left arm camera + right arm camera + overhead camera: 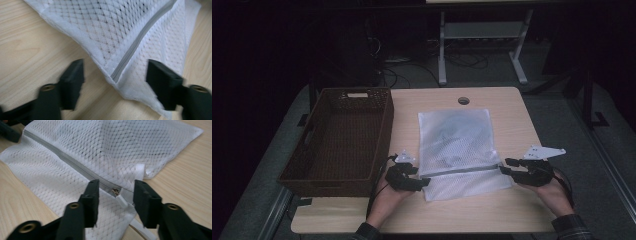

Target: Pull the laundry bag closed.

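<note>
Mesh bag (458,150) lies flat on tabletop (512,210), both grippers' jaws open at its zipper (75,165) ends, left gripper (421,183) and right gripper (506,166) released; next likely lifting it toward basket (337,140).

In the right gripper view, the right claw (115,202) stands with its two black jaws apart over the near edge of a white mesh bag (75,152) lying on the light wooden desk (185,170). Between the jaws sits the end of the bag's grey zipper (65,160), with the small metal slider and its white pull tab (122,200); the pads do not press on it. The zipper runs away to the upper left, where another claw (10,131) shows at the bag's far corner.
</note>
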Action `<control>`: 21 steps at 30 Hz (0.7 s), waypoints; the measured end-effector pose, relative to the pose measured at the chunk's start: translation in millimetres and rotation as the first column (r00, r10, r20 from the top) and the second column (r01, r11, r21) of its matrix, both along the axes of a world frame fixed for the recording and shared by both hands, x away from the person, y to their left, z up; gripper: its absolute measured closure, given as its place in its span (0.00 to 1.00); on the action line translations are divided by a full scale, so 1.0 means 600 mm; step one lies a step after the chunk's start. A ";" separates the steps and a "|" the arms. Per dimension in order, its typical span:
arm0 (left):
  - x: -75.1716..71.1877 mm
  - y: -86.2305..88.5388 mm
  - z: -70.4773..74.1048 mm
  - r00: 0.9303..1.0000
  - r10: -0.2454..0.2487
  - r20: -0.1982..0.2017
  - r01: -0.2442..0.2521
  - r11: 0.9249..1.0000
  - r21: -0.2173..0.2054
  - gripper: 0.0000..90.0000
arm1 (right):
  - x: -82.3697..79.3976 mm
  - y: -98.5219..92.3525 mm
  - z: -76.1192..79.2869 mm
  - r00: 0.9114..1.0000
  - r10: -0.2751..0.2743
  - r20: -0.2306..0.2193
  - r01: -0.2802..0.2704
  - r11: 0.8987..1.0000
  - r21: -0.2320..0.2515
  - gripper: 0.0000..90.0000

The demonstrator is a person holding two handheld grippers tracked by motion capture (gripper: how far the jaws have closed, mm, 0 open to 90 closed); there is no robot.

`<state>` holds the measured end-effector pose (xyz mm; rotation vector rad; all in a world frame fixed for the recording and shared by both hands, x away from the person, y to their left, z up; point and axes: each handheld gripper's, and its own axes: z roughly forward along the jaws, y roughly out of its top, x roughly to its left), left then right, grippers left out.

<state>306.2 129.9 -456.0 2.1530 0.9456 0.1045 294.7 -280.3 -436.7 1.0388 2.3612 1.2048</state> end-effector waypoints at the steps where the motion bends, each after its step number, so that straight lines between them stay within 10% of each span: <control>1: -0.001 -0.001 0.000 1.000 -0.007 0.003 0.007 1.000 0.002 0.29 | 0.000 0.000 0.000 1.000 -0.003 -0.001 0.003 1.000 0.001 0.57; 10: -0.010 -0.004 0.005 0.997 -0.047 0.059 0.044 0.997 0.060 0.10 | -0.002 0.002 -0.002 1.000 -0.017 -0.013 0.018 1.000 0.017 0.15; 21: -0.043 0.002 0.013 0.992 -0.091 0.082 0.083 0.992 0.096 0.06 | -0.026 -0.013 -0.007 0.999 -0.035 0.001 0.035 0.999 0.015 0.08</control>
